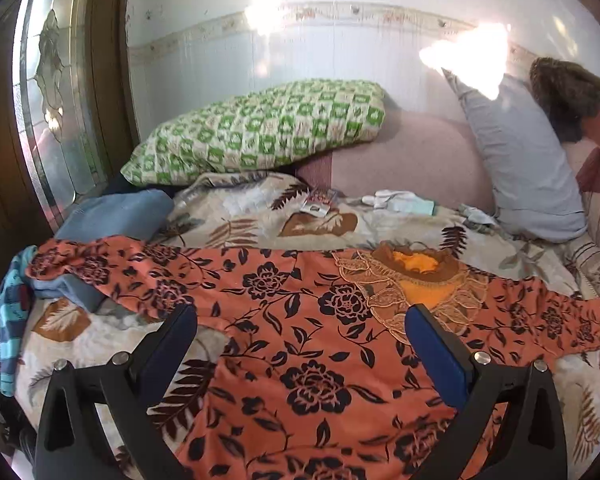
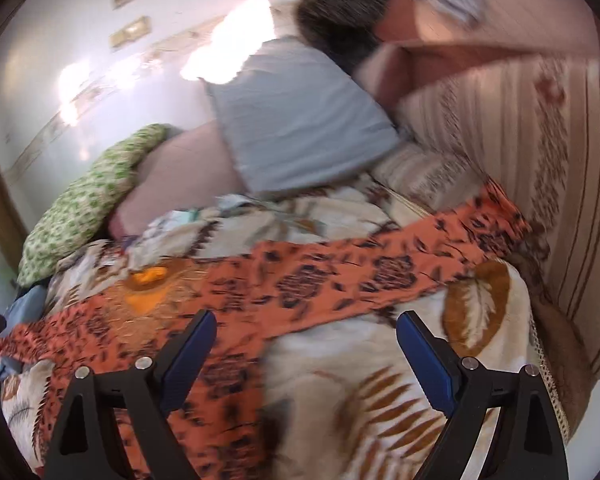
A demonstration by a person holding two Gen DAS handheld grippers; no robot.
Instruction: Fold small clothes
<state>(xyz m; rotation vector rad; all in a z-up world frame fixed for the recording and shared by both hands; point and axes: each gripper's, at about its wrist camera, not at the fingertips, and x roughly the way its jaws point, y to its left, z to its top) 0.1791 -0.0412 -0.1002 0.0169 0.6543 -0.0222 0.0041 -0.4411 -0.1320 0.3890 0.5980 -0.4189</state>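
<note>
Orange floral blouse (image 1: 308,344) lies flat on plush leaf-print blanket (image 1: 252,216), both tools (image 1: 300,330) (image 2: 306,332) spread apart.

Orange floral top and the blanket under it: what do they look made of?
Orange floral top: thin, matte woven cloth, likely; it lies flat with fine creases, and has an embroidered neckline. Blanket: plush fleece, probably; its leaf-print surface looks soft and fuzzy.

Orange top (image 1: 320,344) with black flowers — spread flat, sleeves out, lace neckline up — on the leaf-print blanket (image 1: 260,216)
</note>
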